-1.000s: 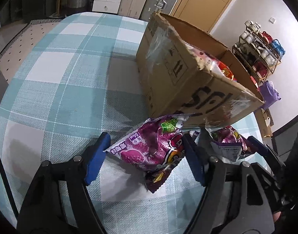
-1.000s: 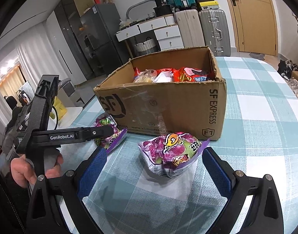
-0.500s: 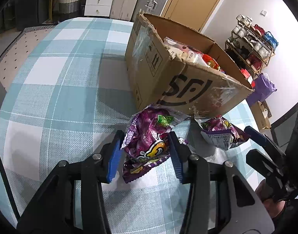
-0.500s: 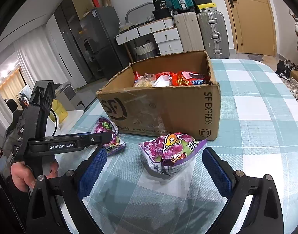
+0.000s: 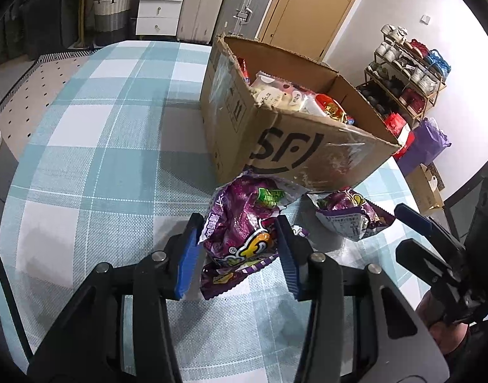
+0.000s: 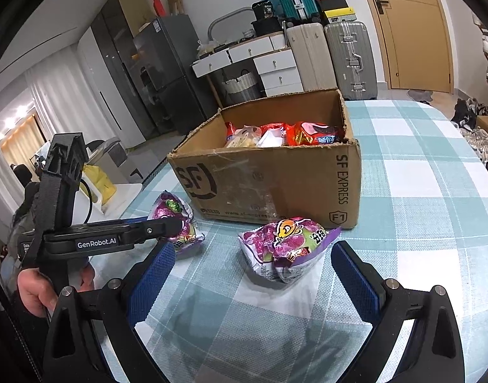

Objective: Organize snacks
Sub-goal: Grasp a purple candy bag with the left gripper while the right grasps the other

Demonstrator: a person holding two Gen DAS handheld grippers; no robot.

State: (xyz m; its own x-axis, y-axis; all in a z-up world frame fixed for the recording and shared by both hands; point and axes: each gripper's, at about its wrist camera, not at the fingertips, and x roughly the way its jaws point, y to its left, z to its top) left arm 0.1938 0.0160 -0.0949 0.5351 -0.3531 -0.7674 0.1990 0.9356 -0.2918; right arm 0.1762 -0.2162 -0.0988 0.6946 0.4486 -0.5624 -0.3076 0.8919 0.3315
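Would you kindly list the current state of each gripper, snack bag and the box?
Left gripper: shut on a purple bag.
Held purple bag: squeezed between the pads.
Right gripper: open, holding nothing.
Second purple bag: lying on the table.
Cardboard box: open-topped, snacks inside.

A table (image 6: 419, 172) covered in a teal-and-white checked cloth is carrying three things. An open cardboard box (image 6: 276, 185), printed with a courier logo and partly filled with packets, is standing on the cloth. A purple snack bag (image 6: 288, 249) is lying just in front of the box. A second purple snack bag (image 6: 175, 214) is sitting near the box's front left corner; whether it is resting fully on the cloth cannot be determined.
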